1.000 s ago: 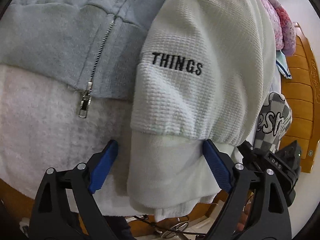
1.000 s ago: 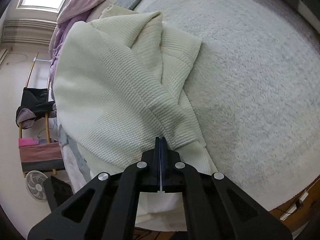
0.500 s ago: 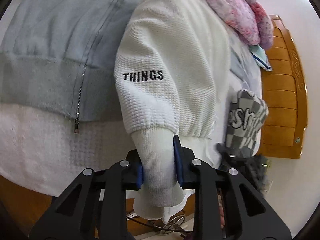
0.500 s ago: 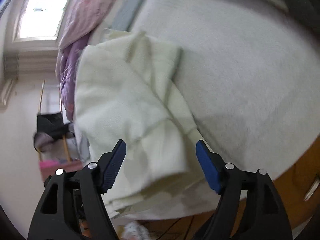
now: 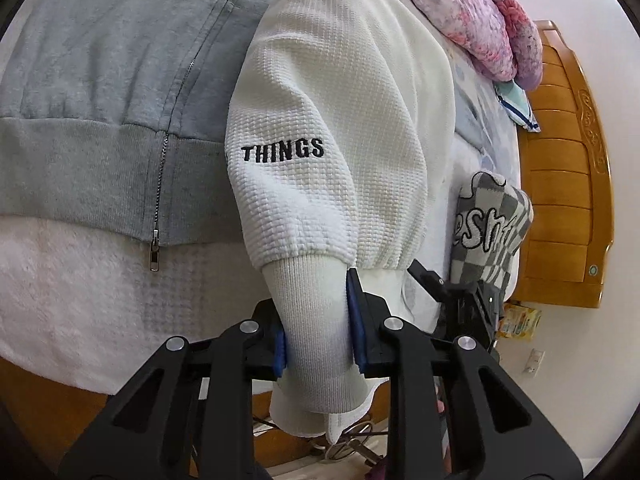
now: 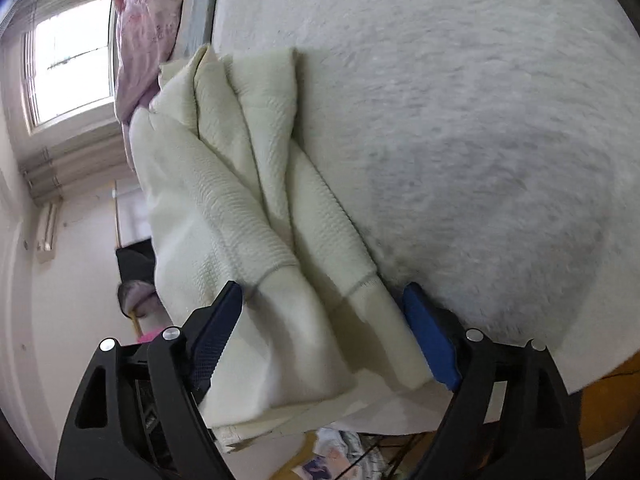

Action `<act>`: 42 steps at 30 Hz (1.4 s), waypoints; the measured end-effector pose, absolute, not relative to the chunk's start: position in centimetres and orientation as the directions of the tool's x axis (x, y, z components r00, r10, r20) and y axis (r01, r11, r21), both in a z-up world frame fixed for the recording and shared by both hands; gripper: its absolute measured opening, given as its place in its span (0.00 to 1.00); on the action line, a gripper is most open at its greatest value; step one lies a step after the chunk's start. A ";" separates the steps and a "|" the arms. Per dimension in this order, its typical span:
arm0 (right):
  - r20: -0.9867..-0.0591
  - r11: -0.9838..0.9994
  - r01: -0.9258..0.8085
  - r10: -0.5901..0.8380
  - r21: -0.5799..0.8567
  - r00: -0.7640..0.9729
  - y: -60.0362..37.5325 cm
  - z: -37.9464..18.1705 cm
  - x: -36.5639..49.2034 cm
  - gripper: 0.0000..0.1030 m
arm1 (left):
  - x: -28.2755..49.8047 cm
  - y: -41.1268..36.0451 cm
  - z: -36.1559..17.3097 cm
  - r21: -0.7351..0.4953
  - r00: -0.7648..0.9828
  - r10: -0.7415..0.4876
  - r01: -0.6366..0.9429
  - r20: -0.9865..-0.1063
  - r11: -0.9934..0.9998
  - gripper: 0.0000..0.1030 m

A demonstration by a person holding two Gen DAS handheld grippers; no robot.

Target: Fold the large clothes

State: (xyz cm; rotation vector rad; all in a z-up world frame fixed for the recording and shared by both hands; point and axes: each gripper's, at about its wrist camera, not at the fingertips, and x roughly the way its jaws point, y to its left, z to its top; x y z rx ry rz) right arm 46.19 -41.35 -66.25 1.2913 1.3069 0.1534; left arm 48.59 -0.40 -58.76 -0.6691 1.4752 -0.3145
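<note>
A white waffle-knit sweatshirt [image 5: 344, 92] with black "THINGS" lettering lies on the bed, its sleeve toward me. My left gripper [image 5: 316, 332] is shut on the sleeve's ribbed cuff [image 5: 308, 304]. In the right wrist view the same cream sweatshirt [image 6: 224, 200] lies bunched in folds at the bed's edge. My right gripper [image 6: 324, 332] is open, its blue pads [image 6: 428, 344] on either side of the two ribbed cuffs [image 6: 360, 312], holding nothing.
A grey zip hoodie [image 5: 112, 92] lies left of the sweatshirt on the white fleece blanket [image 6: 480, 140]. A checkered garment [image 5: 492, 232], pink bedding [image 5: 472, 16] and the wooden footboard [image 5: 560, 184] are to the right. A window [image 6: 68, 68] is beyond the bed.
My left gripper has shut on the sleeve cuff and pulled back a little. My right gripper has opened, let go of the sweatshirt, and now straddles the cuffs.
</note>
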 end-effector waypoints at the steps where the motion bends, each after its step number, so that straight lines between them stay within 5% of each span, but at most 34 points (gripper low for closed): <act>1: -0.604 0.364 0.549 0.714 0.753 0.355 -41.4 -66.2 46.5 0.78 | 48.6 -0.4 -58.9 -0.584 0.094 -0.578 -0.203 -0.811 0.786 0.23; 8: -0.562 0.352 0.508 0.750 0.786 0.350 -40.3 -66.0 48.0 0.78 | 48.5 0.8 -59.6 -0.649 0.098 -0.652 -0.283 -0.752 0.706 0.23; 11: -0.524 0.308 0.505 0.769 0.806 0.367 -39.6 -65.8 49.6 0.67 | 48.7 1.2 -59.2 -0.675 0.109 -0.677 -0.294 -0.727 0.677 0.23; 19: -0.609 0.430 0.467 0.709 0.773 0.355 -38.7 -64.2 50.3 0.26 | 48.5 0.9 -62.1 -0.605 0.059 -0.621 -0.313 -0.782 0.732 0.29; 23: -0.624 0.444 0.461 0.683 0.768 0.380 -39.0 -62.3 49.4 0.23 | 48.4 1.0 -64.4 -0.580 0.050 -0.602 -0.342 -0.797 0.739 0.65; 26: -0.651 0.473 0.466 0.664 0.747 0.369 -38.5 -62.3 49.2 0.22 | 48.8 0.9 -65.1 -0.558 0.089 -0.569 -0.368 -0.818 0.744 0.68; 28: -0.680 0.512 0.462 0.639 0.724 0.359 -38.2 -61.8 49.3 0.22 | 49.2 0.3 -65.1 -0.542 0.088 -0.551 -0.360 -0.830 0.759 0.66; 30: -0.712 0.565 0.438 0.610 0.699 0.348 -37.4 -60.5 49.8 0.21 | 49.1 -0.2 -64.0 -0.520 0.097 -0.518 -0.307 -0.850 0.797 0.34; 32: -0.740 0.627 0.394 0.576 0.672 0.347 -36.4 -58.3 50.1 0.20 | 48.7 -0.7 -61.8 -0.524 0.135 -0.506 -0.234 -0.852 0.819 0.24; 42: -0.721 0.736 0.214 0.487 0.643 0.493 -35.2 -42.1 50.3 0.19 | 47.6 -1.8 -45.2 -0.565 0.294 -0.550 0.037 -0.782 0.824 0.22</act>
